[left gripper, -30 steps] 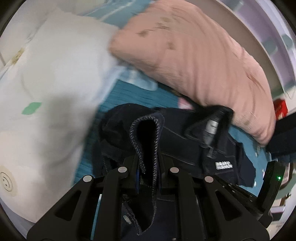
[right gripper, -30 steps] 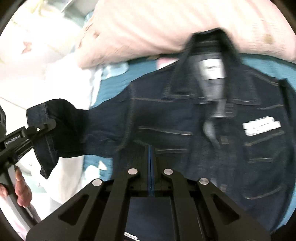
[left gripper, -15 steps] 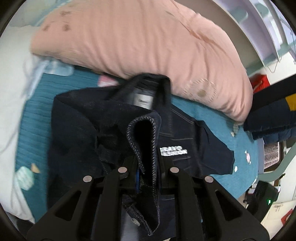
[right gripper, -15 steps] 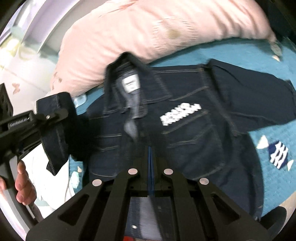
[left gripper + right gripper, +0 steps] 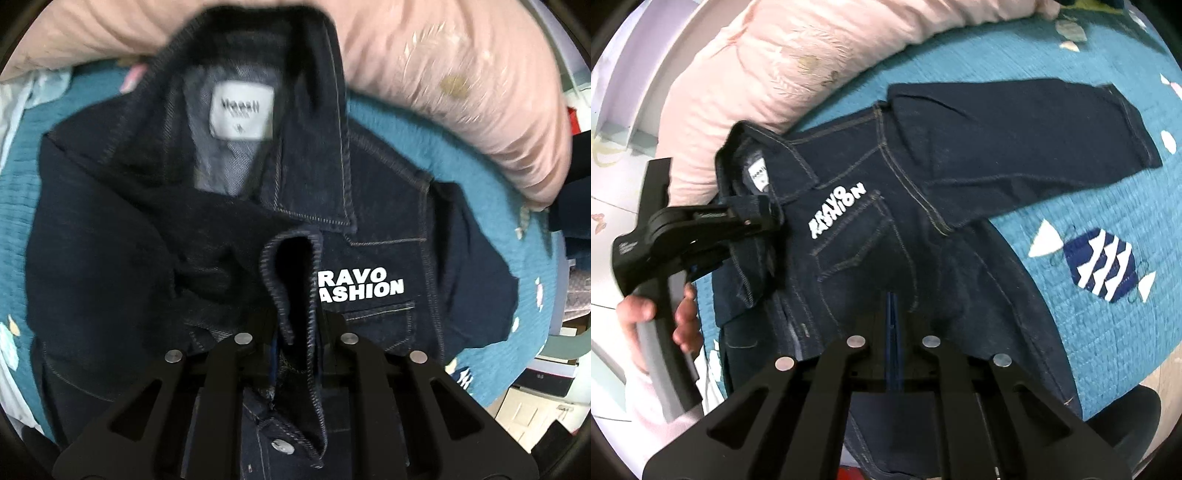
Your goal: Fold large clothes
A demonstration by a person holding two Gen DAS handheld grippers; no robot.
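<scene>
A dark denim jacket (image 5: 905, 221) is spread front-up on a teal quilt (image 5: 1071, 314), its collar (image 5: 314, 129) toward a pink pillow (image 5: 783, 66). The task's garment is only partly folded.

Nearest in the left wrist view, the left gripper (image 5: 295, 325) is seen nearly closed on the sleeve cuff (image 5: 291, 280), which is pinched between the 2 jaws; the jaws have just been opening slightly. The cuff is carried over the chest, beside the white printed lettering (image 5: 360, 286). If the grip loosens further, the cuff could slip out and the sleeve could land crooked or bunched.

The right gripper (image 5: 894, 332) is closed, its jaws together low on the jacket front; whether cloth is pinched cannot be told. A tug from there could drag the body askew.

Farther off, the other sleeve (image 5: 1034, 129) is lying flat, not yet folded.
</scene>
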